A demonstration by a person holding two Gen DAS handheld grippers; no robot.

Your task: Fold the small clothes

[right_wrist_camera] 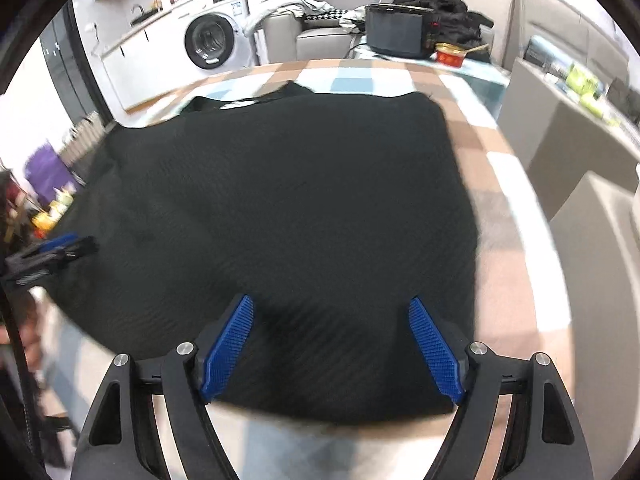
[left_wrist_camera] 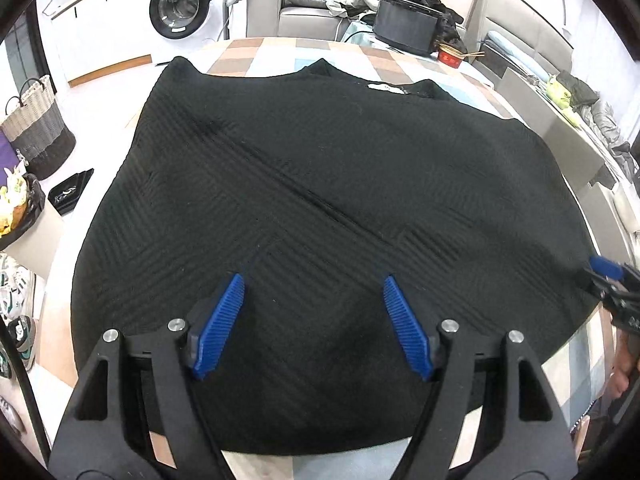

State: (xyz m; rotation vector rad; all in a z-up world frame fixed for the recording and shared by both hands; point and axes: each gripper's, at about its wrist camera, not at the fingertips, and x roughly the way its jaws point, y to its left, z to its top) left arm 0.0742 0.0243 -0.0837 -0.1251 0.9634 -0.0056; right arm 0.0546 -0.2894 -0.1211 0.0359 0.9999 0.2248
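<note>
A black ribbed knit garment [left_wrist_camera: 320, 200] lies spread flat on the checked tablecloth [left_wrist_camera: 272, 56], its collar with a white label [left_wrist_camera: 386, 88] at the far side. My left gripper [left_wrist_camera: 313, 278] hovers over the near hem, open, with nothing pinched between its blue pads. The right gripper [left_wrist_camera: 608, 276] shows at the garment's right edge in the left wrist view. In the blurred right wrist view, my right gripper [right_wrist_camera: 331, 299] is open above the near right part of the garment [right_wrist_camera: 300, 200], nothing gripped. The left gripper [right_wrist_camera: 60, 248] sits at the garment's left side there.
At the table's far end stand a black box-shaped appliance [left_wrist_camera: 404, 28] and a red bowl with chopsticks [left_wrist_camera: 452, 56]. Behind are a washing machine [left_wrist_camera: 180, 8] and a grey sofa with clothes [left_wrist_camera: 312, 12]. A woven basket [left_wrist_camera: 36, 128] and shoes [left_wrist_camera: 16, 304] are on the floor at left.
</note>
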